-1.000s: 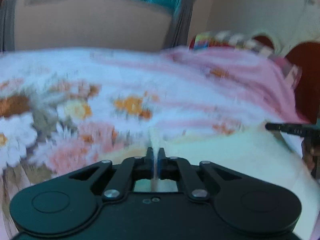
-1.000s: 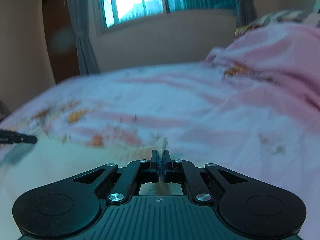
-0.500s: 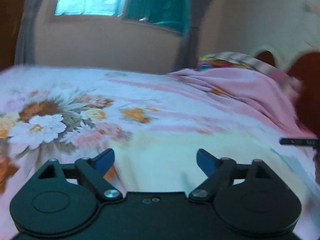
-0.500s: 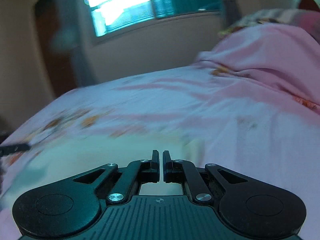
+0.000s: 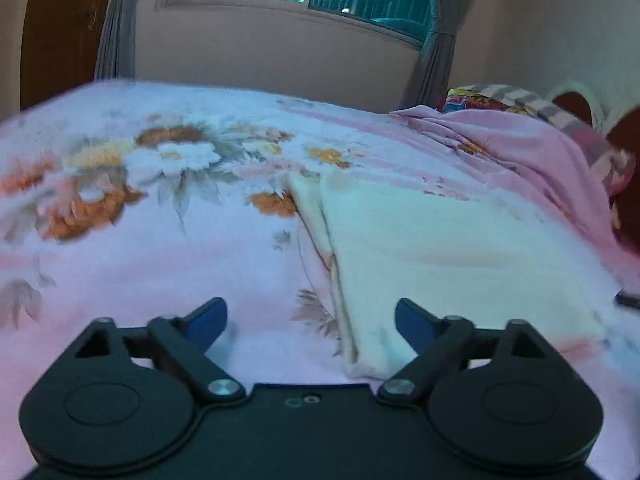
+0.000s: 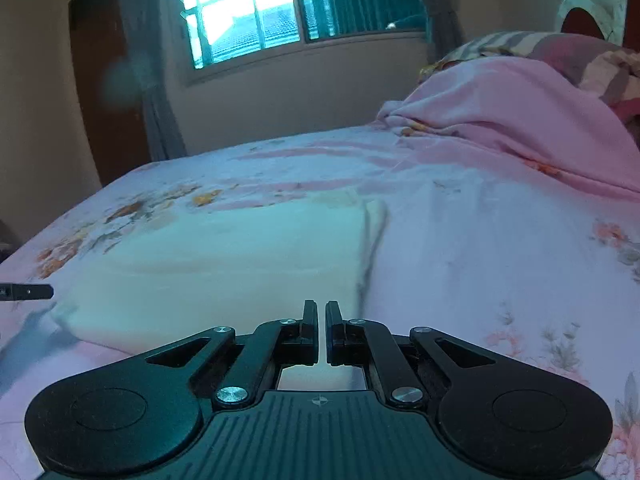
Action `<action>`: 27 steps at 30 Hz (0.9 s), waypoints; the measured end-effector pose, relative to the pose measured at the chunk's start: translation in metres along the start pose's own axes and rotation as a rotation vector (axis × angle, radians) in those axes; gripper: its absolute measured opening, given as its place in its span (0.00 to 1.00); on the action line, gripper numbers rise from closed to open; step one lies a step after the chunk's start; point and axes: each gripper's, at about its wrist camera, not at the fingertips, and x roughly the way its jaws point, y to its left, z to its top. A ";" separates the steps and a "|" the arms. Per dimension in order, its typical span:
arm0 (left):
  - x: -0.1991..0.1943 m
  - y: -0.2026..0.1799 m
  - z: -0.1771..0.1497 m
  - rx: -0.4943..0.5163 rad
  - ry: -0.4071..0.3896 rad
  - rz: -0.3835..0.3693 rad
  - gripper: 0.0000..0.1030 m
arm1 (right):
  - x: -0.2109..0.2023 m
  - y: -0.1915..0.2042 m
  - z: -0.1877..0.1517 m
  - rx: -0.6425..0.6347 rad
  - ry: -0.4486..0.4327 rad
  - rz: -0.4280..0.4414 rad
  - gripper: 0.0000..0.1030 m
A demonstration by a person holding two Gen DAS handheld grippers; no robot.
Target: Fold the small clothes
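Note:
A cream-white folded garment [image 5: 432,248] lies flat on the floral pink bedsheet [image 5: 160,240]. My left gripper [image 5: 311,320] is open and empty, just short of the garment's near left corner. In the right wrist view the same garment [image 6: 224,256] lies ahead and to the left. My right gripper [image 6: 322,320] is empty, its jaws nearly together with a narrow gap, just short of the garment's near right edge. The tip of the left gripper's finger [image 6: 28,292] pokes in at the left edge.
A bunched pink blanket [image 6: 520,120] and striped pillows [image 6: 520,42] lie at the head of the bed on the right. A window [image 6: 256,12] with grey curtains and a wall stand beyond the bed's far edge. A brown door [image 5: 60,32] is at the far left.
Both grippers let go of the garment and drew back. The left jaws opened wide; the right jaws parted only slightly. The garment now lies folded flat on the bed.

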 end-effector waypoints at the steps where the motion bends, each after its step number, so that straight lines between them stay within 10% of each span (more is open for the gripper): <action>1: 0.012 0.000 -0.004 -0.016 0.050 -0.006 0.89 | 0.014 -0.002 -0.004 0.011 0.056 -0.006 0.04; 3: 0.029 -0.001 -0.019 0.059 0.099 0.030 0.90 | 0.045 -0.012 -0.019 0.019 0.159 -0.024 0.04; 7: 0.014 -0.003 -0.009 0.026 0.045 -0.030 0.84 | 0.017 -0.007 0.003 0.048 0.064 -0.031 0.10; 8: 0.013 0.001 -0.007 -0.005 0.020 -0.059 0.86 | 0.010 -0.004 0.007 0.026 0.011 -0.026 0.20; 10: 0.032 0.000 -0.005 -0.017 0.065 -0.036 0.86 | 0.014 -0.001 0.005 0.009 -0.006 -0.043 0.90; 12: 0.045 -0.004 -0.007 0.011 0.086 -0.019 0.86 | 0.046 -0.006 -0.004 -0.011 0.155 -0.078 0.78; 17: 0.057 0.017 0.018 -0.158 0.056 -0.245 0.73 | 0.024 -0.026 0.008 0.144 -0.029 0.014 0.73; 22: 0.075 0.021 0.027 -0.129 0.072 -0.186 0.77 | 0.025 -0.051 0.019 0.186 -0.088 -0.101 0.73; 27: 0.047 -0.005 0.014 0.024 0.051 -0.093 0.88 | 0.023 -0.021 0.021 0.068 -0.079 -0.031 0.73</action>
